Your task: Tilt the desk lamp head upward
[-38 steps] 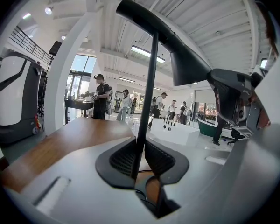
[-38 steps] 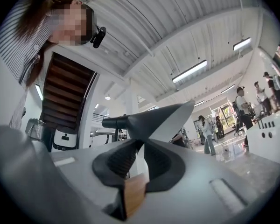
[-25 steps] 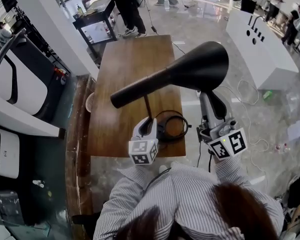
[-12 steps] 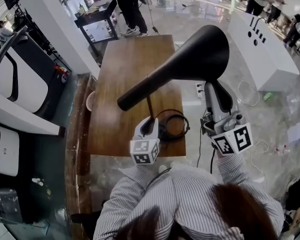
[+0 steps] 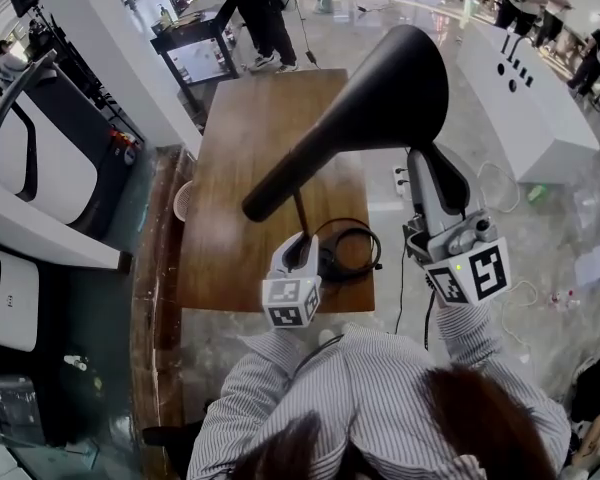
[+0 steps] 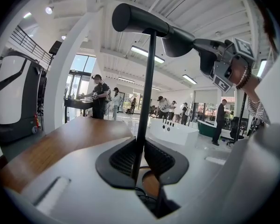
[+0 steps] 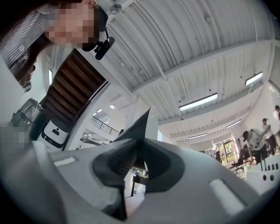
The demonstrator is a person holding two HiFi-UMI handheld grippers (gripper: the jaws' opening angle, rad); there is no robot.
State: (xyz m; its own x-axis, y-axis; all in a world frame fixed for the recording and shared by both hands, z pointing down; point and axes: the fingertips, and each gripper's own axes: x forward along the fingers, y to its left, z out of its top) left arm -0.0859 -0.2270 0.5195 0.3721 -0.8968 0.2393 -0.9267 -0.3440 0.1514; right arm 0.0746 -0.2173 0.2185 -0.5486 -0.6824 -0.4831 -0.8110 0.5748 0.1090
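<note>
Though hidden overhead, left tongs (image 6: 142,160) just tightened on pole (image 6: 147,87), right tongs (image 7: 137,161) pinch shade (image 7: 139,125).

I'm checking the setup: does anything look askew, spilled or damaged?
Only the lamp head sits askew, wide end up, the right claw pinching its rim and the left claw clamping the pole. Nothing spilled or broken.
</note>
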